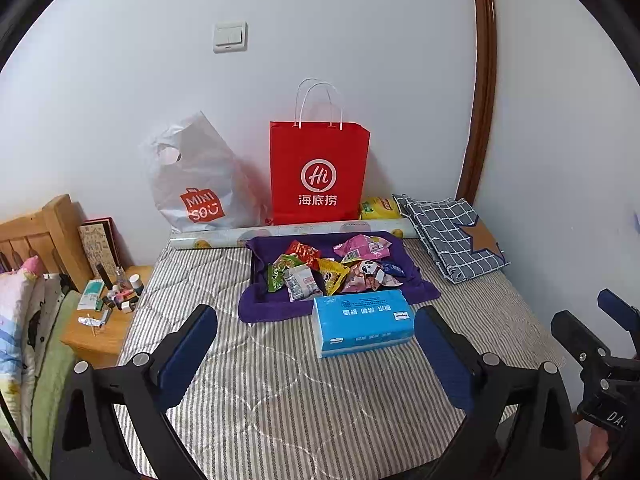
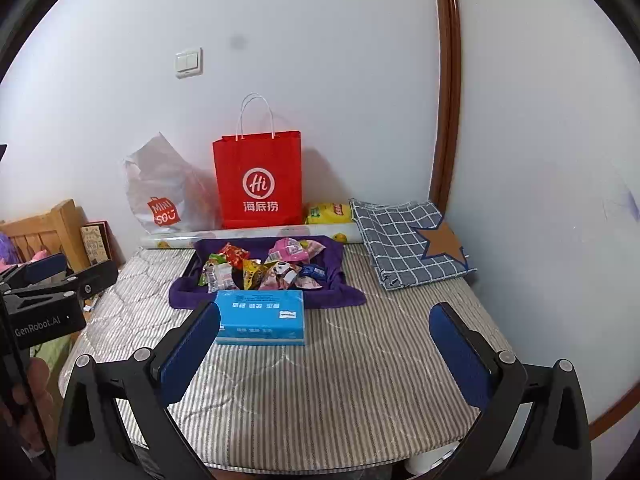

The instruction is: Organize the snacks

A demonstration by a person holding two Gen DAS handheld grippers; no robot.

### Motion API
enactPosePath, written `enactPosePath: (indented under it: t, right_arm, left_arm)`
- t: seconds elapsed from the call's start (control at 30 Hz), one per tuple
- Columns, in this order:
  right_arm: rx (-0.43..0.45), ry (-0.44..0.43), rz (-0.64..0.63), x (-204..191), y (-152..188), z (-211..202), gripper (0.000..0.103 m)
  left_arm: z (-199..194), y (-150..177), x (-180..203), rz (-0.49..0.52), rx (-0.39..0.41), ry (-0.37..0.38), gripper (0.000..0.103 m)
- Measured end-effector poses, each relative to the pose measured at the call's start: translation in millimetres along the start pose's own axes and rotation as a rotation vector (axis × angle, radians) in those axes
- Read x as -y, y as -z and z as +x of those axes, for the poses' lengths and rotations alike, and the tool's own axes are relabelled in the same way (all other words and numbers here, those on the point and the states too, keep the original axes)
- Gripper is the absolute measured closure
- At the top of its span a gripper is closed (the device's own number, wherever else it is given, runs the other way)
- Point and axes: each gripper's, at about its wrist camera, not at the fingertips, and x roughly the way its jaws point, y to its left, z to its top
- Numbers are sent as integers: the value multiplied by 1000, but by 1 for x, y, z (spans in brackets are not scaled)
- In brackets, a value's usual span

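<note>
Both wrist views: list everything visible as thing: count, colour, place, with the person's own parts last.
snack packets: a pile, count unclear, mixed colours, on the purple cloth
purple cloth: one, mid mattress
tissue pack: one, blue, against the cloth's near edge
red paper bag: one, upright at the wall
white plastic bag: one, left of the red bag
yellow packet: one, right of the red bag
patterned roll: one, pale, behind the cloth
checked fabric: one, blue-grey, folded, far right corner
striped mattress: one, grey-white
bedside table: one, wooden, left, holding small bottles
light switch: one, white, on the wall
left tool: one, black with blue pads, open, empty
right tool: one, same colours, open, empty
</note>
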Motion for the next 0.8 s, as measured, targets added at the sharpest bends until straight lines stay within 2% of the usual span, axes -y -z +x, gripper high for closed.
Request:
enactPosePath:
  t: [0.8]
  right_arm:
    - [16, 6, 12, 1, 1, -8, 0]
  left_arm:
    - [1, 5, -1, -10, -14, -8, 3]
